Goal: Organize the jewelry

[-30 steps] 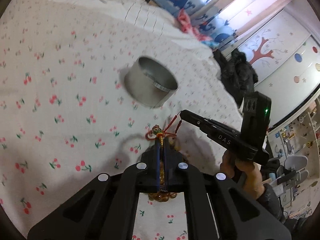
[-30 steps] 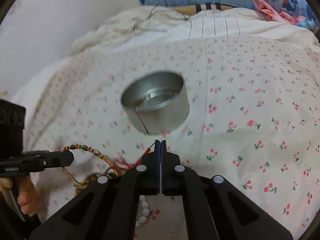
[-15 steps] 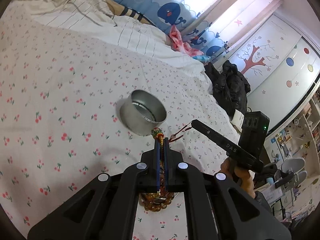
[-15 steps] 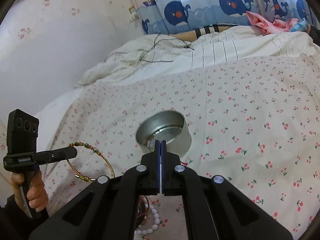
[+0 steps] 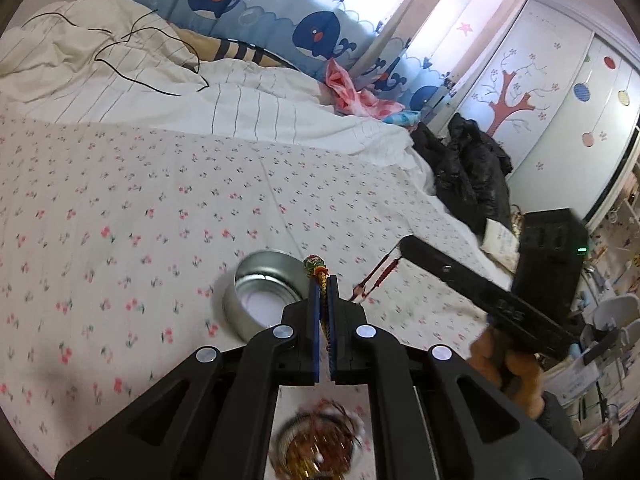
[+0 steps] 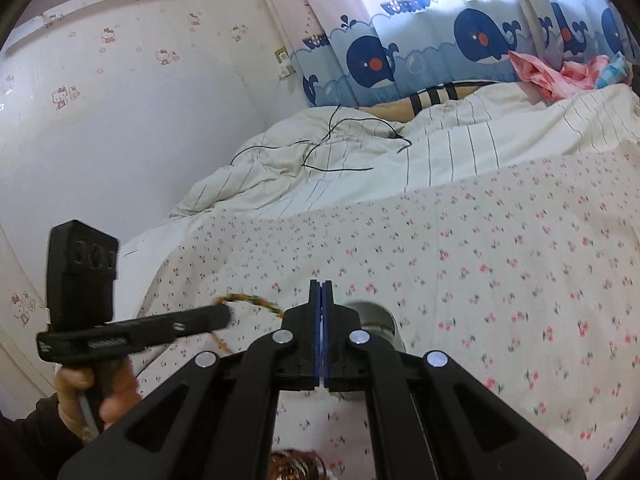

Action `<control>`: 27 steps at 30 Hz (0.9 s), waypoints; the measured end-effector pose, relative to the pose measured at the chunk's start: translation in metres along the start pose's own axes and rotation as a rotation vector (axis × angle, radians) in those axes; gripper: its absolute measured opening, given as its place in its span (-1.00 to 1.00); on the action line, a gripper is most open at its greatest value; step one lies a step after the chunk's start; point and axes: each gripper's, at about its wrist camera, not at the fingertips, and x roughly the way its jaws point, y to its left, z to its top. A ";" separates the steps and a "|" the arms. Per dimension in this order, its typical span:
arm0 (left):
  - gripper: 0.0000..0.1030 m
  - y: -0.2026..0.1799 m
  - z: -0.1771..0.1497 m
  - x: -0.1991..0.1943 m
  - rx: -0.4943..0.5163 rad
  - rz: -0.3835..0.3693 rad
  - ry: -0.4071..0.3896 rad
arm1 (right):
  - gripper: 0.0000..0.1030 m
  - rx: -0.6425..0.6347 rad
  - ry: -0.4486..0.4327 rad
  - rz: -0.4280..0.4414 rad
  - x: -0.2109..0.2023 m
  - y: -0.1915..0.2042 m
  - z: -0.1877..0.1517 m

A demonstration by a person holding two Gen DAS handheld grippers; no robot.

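Left wrist: round metal tin (image 5: 262, 298) holds nothing visible; left tool (image 5: 325, 280) clamps beaded cord (image 5: 318, 270); right tool (image 5: 404, 243) pinches red thread (image 5: 378, 278).

The left gripper (image 5: 324, 280) points forward and somewhat downward, its jaws pressed together on a braided cord bracelet (image 5: 318, 270). The right gripper (image 5: 404, 242) reaches in from the right side of the left wrist view, jaws clamped on a red cord (image 5: 376, 280). Each is borne by a hand wrapped round its handle: the right hand (image 5: 506, 368) in a dark sleeve, the left hand (image 6: 96, 392) likewise.
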 end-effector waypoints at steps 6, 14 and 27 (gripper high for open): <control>-0.95 0.011 0.004 0.057 -0.002 0.056 0.081 | -0.98 -0.022 0.018 -0.007 0.018 0.002 0.008; -0.12 0.020 -0.011 0.085 0.040 0.154 0.185 | -0.98 -0.018 0.084 -0.004 0.051 -0.004 0.006; 0.39 0.045 -0.042 0.010 -0.046 0.203 0.104 | -0.97 -0.039 0.331 -0.136 0.105 -0.010 -0.037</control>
